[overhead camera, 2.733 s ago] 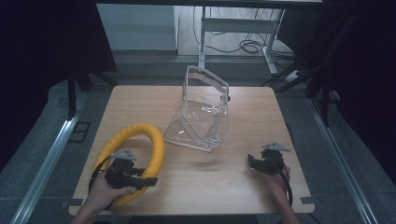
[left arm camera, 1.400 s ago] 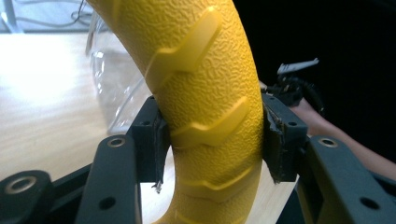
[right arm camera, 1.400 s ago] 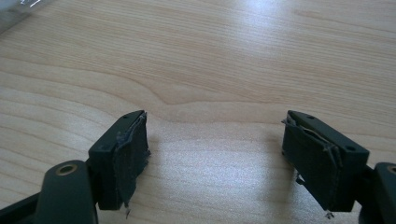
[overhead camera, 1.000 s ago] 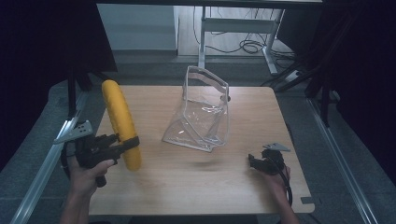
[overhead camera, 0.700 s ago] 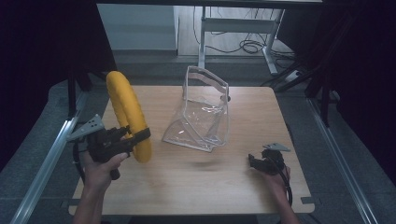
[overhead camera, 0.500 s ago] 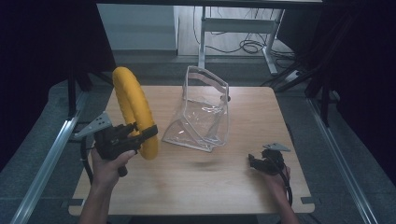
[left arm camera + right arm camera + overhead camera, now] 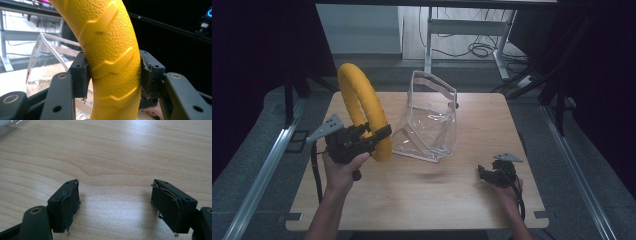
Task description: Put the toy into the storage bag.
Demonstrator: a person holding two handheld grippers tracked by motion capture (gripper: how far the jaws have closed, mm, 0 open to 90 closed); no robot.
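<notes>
Your left claw [image 7: 373, 136] clenched the ring [image 7: 360, 107] upright, clear of the table [image 7: 452, 195]; your right claw [image 7: 115, 205] rested released.

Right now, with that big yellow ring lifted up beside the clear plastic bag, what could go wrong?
1. The left tool clamps the bumpy yellow ring near its lower end, so most of the ring stands above the grip; it may pivot or slip.
2. The ring is close to the upright clear plastic bag; a swing could tip or push it.
3. The right tool rests open on the wooden table, away from the bag, so nothing steadies it.
</notes>
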